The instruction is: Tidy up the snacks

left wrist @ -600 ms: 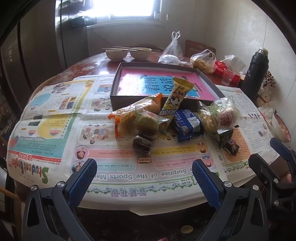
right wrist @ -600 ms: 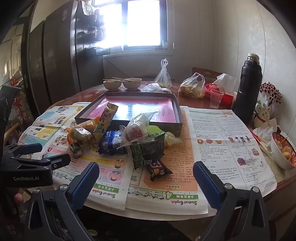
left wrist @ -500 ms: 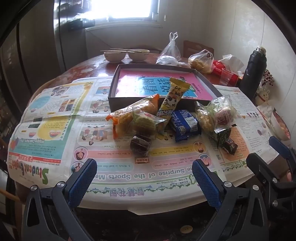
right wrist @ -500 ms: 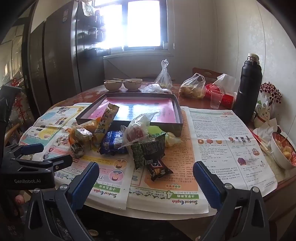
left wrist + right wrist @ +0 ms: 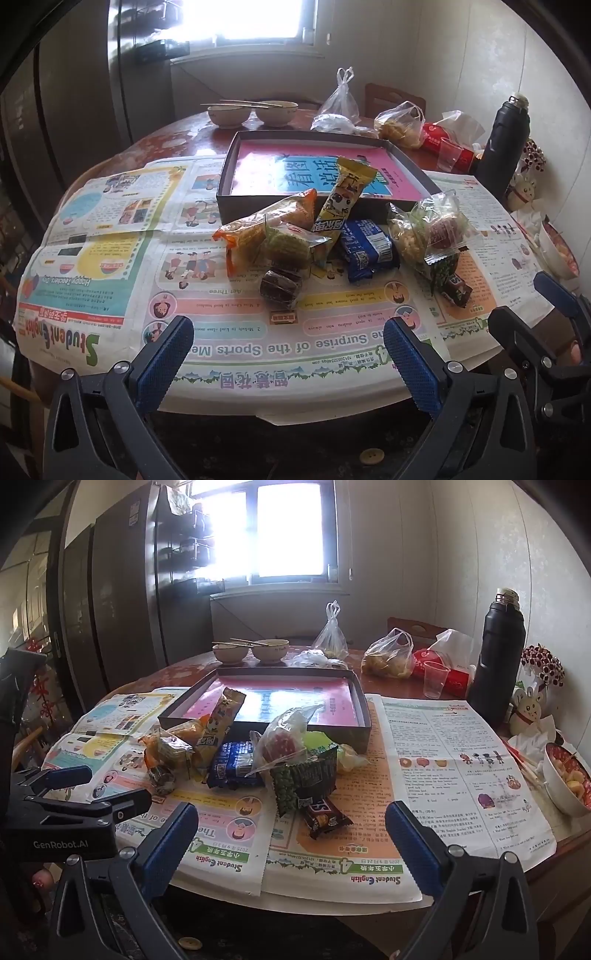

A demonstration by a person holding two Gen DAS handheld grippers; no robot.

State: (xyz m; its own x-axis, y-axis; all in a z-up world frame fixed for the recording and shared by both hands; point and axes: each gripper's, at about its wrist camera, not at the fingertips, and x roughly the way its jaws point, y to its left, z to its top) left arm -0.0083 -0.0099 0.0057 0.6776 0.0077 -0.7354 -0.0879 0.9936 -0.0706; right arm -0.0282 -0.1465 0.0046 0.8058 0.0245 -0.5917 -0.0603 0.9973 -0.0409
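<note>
Holding: nothing in either tool; my left gripper [image 5: 288,345] and my right gripper [image 5: 291,825] both have their jaws spread wide, short of the worktop [image 5: 166,672] edge.
Snacks: a heap of about nine small packets in the middle of the newspapers [image 5: 110,258], just in front of the box [image 5: 413,162]; none is inside it.
Counted packets: one long yellow bar [image 5: 343,203] leaning on the box's front wall; one orange bag [image 5: 266,225]; one clear wrap with a green cake [image 5: 291,242]; one dark round sweet [image 5: 280,286]; one blue pack [image 5: 365,245]; one clear bag of pale puffs [image 5: 404,236]; one clear bag with a red sweet [image 5: 284,744]; one green crinkled pouch [image 5: 306,777]; one brown bar [image 5: 325,818].
Box: one shallow, dark, rectangular cardboard tray, holding only a glossy pink and blue printed sheet.
Bowls: two pale ones [image 5: 247,651] at the far edge, chopsticks laid across them; a third bowl [image 5: 565,782] at the right holds red and yellow bits.
Bags: two knotted thin plastic ones [image 5: 388,655] behind the box.
Others: one tall black flask [image 5: 498,653], one clear plastic cup [image 5: 434,679].
</note>
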